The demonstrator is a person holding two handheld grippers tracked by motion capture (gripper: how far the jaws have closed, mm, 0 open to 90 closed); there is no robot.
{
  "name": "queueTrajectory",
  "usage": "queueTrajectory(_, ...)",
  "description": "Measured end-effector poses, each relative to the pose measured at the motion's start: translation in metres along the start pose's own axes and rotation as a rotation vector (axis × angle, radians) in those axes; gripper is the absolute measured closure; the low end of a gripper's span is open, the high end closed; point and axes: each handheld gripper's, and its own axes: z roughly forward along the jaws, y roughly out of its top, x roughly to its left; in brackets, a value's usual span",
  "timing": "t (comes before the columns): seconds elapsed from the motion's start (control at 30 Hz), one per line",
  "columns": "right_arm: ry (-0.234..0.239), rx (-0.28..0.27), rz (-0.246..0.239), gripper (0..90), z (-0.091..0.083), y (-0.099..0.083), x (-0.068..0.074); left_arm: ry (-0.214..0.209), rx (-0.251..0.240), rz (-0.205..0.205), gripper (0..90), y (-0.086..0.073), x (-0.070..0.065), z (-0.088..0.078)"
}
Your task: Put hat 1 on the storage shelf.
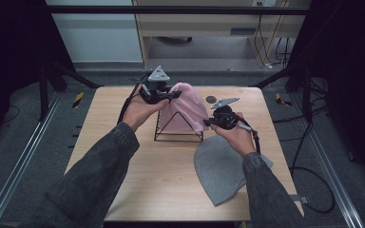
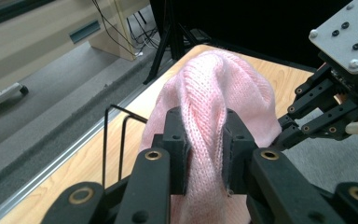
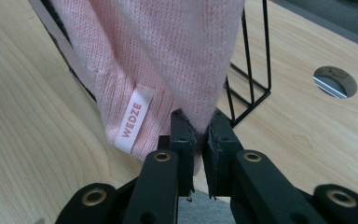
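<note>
A pink knitted hat (image 1: 187,105) is draped over the top of a black wire stand (image 1: 178,136) in the middle of the table. My left gripper (image 1: 171,95) is shut on a fold of the pink hat (image 2: 205,107) at its far left side. My right gripper (image 1: 208,122) is shut on the hat's lower right rim. In the right gripper view the pink hat (image 3: 168,56) hangs down with a white label (image 3: 133,120), and the stand's wires (image 3: 251,88) rise behind it. The right gripper (image 2: 284,133) also shows in the left gripper view.
A grey knitted hat (image 1: 218,167) lies flat on the wooden table (image 1: 123,156) near my right forearm. A round cable hole (image 1: 211,99) sits in the tabletop behind the stand. Dark frame posts stand at both sides of the table.
</note>
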Motion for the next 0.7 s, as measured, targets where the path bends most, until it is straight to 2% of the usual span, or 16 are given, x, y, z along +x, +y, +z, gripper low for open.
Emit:
queueTrajectory(0.4,0.003,0.038,0.009,83.1,0.009,-0.01,0.0,-0.02,0.043,0.0,74.0,-0.007,-0.006,0.005)
queueTrajectory(0.7,-0.016,0.069,0.026,82.9,0.016,-0.016,-0.007,-0.038,0.069,0.005,73.4,-0.011,-0.01,0.01)
